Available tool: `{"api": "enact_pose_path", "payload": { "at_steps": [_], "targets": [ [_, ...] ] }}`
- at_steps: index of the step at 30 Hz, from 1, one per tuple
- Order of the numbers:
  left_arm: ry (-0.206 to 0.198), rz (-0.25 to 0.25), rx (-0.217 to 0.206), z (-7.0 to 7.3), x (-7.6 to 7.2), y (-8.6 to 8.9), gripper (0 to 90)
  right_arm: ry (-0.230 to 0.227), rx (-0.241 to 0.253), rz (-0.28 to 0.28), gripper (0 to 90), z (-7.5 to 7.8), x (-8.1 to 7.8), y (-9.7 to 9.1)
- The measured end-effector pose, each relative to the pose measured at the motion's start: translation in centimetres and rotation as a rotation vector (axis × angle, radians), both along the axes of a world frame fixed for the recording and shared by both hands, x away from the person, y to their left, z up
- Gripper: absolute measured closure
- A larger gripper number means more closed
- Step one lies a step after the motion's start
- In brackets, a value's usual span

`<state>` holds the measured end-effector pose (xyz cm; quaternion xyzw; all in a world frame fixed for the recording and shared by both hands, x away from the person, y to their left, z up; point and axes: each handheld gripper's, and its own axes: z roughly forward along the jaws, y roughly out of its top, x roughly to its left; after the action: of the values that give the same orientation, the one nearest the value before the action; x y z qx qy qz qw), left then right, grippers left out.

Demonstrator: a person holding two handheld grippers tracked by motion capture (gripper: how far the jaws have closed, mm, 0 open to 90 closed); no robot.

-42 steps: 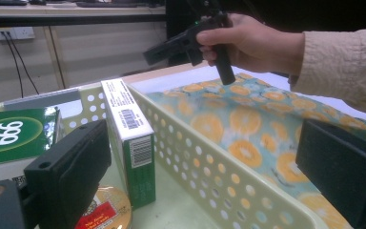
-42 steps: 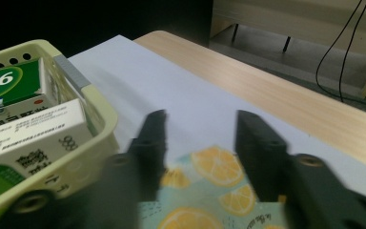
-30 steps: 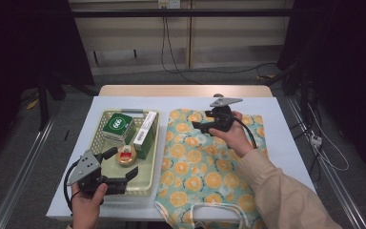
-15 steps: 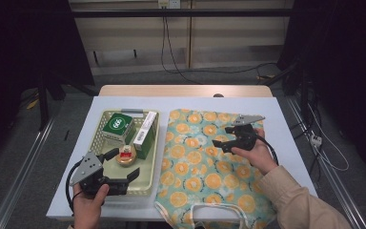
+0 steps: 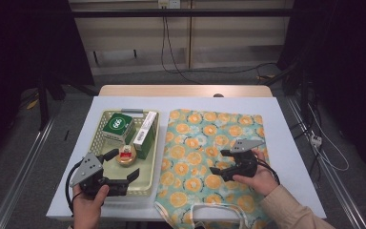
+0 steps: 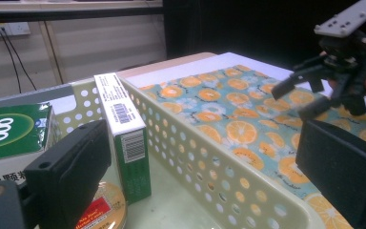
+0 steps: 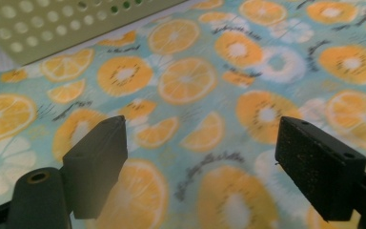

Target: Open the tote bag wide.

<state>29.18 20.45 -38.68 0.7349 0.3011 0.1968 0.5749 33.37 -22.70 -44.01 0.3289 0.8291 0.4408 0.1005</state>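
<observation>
White table (image 5: 290,143): orange-print bag (image 5: 205,157) lies under the spread right hand-held gripper (image 5: 222,163).

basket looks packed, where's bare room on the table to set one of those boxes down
The basket is crowded at its far end: the green box, the tall carton and the round tin. Its near floor is bare, but the left tongs straddle it. Free patches: the white table strip beyond the basket and orange-print bag, and the bag's far half, beyond the right tongs.
</observation>
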Motion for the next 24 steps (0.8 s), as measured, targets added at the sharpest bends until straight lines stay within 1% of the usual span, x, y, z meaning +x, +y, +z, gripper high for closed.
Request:
{"api": "enact_pose_path", "payload": {
  "at_steps": [2, 3, 4, 7, 10, 11, 12, 13, 15, 17, 18, 22, 23, 24],
  "targets": [
    [0.000, 0.001, 0.001, 0.0, 0.0, 0.0, 4.4, 0.016, -0.011, 0.008, 17.7, -0.7, -0.7, 0.1],
    [-0.002, 0.000, 0.003, 0.0, 0.0, 0.1, 4.4, 0.016, -0.011, 0.008, 17.7, -0.7, -0.7, 0.1],
    [-0.002, 0.001, 0.002, 0.0, 0.0, 0.1, 4.4, 0.025, -0.008, 0.012, 17.5, -1.0, -1.2, 0.1],
    [-0.001, 0.003, -0.009, 0.0, 0.0, 0.1, 4.4, 0.025, -0.010, 0.017, 16.3, -1.1, -1.6, 0.0],
    [-0.005, 0.004, -0.012, 0.0, 0.1, 0.3, 4.4, 0.030, 0.015, 0.034, 13.4, -1.2, -2.1, -0.1],
    [-0.004, 0.004, -0.020, -0.1, 0.1, 0.3, 4.4, 0.036, 0.018, 0.045, 11.9, -1.2, -2.2, -0.2],
    [0.002, 0.010, -0.027, -0.1, 0.1, 0.4, 4.4, 0.040, 0.018, 0.060, 12.3, -1.2, -2.3, -0.2],
    [-0.001, 0.010, -0.023, -0.1, 0.1, 0.5, 4.4, 0.041, 0.014, 0.076, 13.9, -1.2, -2.4, -0.1],
    [0.001, 0.012, -0.030, -0.2, 0.2, 0.6, 4.4, 0.042, -0.005, 0.105, 17.7, -1.3, -2.8, 0.3],
    [0.003, 0.016, -0.038, -0.2, 0.2, 0.7, 4.4, 0.043, -0.006, 0.113, 18.7, -1.3, -2.9, 0.5],
    [0.005, 0.017, -0.042, -0.2, 0.2, 0.8, 4.4, 0.046, -0.006, 0.129, 19.2, -1.4, -3.0, 0.8],
    [0.011, 0.021, -0.045, -0.4, 0.3, 0.9, 4.4, 0.047, -0.005, 0.144, 21.8, -1.5, -3.1, 1.2],
    [0.010, 0.022, -0.039, -0.4, 0.3, 1.0, 4.4, 0.048, -0.004, 0.149, 22.5, -1.5, -3.1, 1.3],
    [0.010, 0.025, -0.041, -0.5, 0.3, 1.0, 4.4, 0.050, -0.008, 0.161, 23.0, -1.6, -3.2, 1.4]
  ]
}}
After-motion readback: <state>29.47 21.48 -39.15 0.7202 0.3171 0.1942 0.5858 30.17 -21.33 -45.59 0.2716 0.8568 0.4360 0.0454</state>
